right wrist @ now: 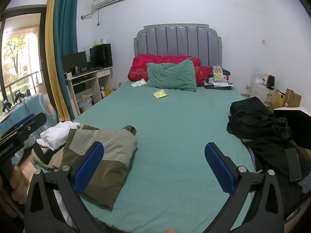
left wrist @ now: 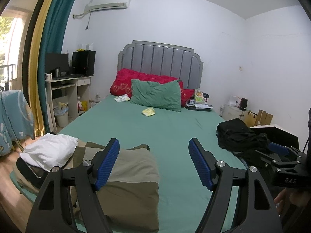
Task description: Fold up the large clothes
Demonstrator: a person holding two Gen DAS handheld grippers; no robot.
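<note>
On the green bed [right wrist: 175, 120], the folded olive and tan jacket [right wrist: 105, 159] lies at the left edge, under the left tongs [left wrist: 153, 163], which are wide open. The right tongs [right wrist: 153, 167], also wide open, hang over bare sheet. The black clothes pile [right wrist: 258, 128] sits at the bed's right edge.

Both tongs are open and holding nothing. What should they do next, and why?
Probably the right tongs should reach over to the black clothes heaped at the bed's right edge and pinch an edge. The green-and-tan jacket on the left already lies folded, while the black heap looks crumpled.
</note>
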